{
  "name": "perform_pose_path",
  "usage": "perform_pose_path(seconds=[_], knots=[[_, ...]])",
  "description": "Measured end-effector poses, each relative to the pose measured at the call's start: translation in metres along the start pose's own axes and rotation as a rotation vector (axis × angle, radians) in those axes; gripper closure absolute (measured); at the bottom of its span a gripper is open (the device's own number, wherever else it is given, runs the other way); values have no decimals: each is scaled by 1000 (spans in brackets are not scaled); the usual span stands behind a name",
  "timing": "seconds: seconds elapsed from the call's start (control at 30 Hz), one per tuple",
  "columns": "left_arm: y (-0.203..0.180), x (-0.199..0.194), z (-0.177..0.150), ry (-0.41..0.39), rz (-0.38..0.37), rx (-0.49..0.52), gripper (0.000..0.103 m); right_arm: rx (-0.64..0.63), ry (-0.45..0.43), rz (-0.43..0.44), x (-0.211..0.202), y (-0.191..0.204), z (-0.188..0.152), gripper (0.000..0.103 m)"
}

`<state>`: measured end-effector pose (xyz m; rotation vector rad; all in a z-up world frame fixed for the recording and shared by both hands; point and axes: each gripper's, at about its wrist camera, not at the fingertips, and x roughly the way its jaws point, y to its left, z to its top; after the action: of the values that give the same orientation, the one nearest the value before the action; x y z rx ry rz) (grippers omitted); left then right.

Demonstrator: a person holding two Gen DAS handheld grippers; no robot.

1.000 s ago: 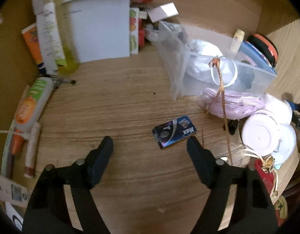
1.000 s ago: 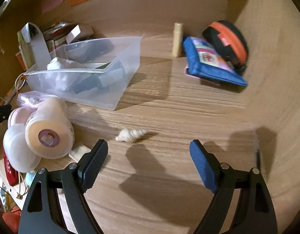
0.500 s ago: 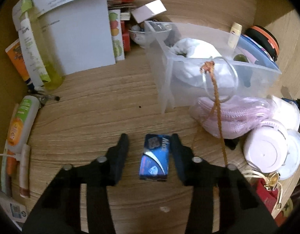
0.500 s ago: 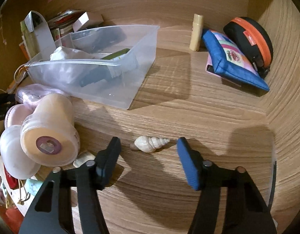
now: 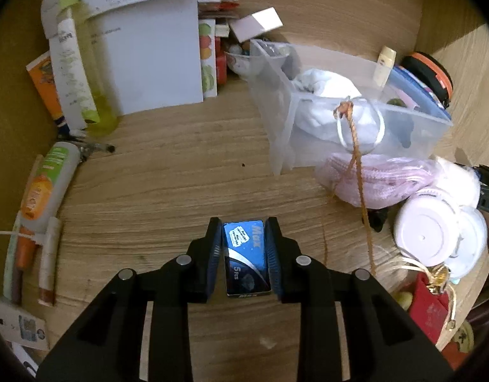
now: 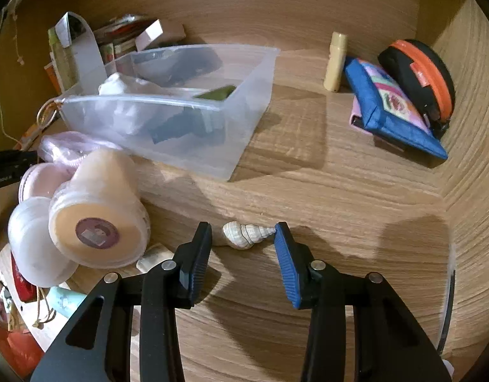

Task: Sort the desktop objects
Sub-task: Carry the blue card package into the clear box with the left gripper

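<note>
On the wood-grain surface (image 5: 168,172), beside a clear plastic storage bin (image 5: 308,127), a small flat blue cardboard razor-blade box (image 5: 246,259) is seen clamped by its long edges in the closing left tool (image 5: 244,251); it is judged light and stiff. A spiral cream seashell (image 6: 246,234), judged brittle and slippery, is bracketed lengthwise by the closing right tool (image 6: 243,248), touched only at its tip.

Blue packet (image 5: 246,256) with white lettering, cream brown-banded shell (image 6: 246,234), clear plastic bin (image 6: 193,146), orange-and-black pouch (image 6: 419,76)
</note>
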<state>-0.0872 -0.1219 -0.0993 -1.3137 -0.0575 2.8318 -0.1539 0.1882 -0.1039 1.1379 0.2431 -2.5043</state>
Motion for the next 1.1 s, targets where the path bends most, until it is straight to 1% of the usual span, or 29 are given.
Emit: perform_pose_path(seconds=[0.23, 0.37, 0.5, 0.67, 0.83, 1.1], knots=[[-2, -29, 9, -103, -4, -8, 77, 0, -76, -10, -24, 3, 9, 66], [-8, -49, 15, -171, -18, -4, 77, 13, -123, 9, -40, 3, 16, 66], [-16, -64, 22, -228, -40, 6, 77, 15, -161, 16, -52, 4, 21, 66], [-26, -72, 33, -279, -73, 7, 77, 12, -187, 22, -58, 7, 27, 66], [-32, -71, 48, -299, -101, 11, 77, 7, -214, 33, -62, 8, 35, 66], [-39, -60, 73, -309, -108, 25, 77, 6, -224, 54, -55, 5, 48, 66]])
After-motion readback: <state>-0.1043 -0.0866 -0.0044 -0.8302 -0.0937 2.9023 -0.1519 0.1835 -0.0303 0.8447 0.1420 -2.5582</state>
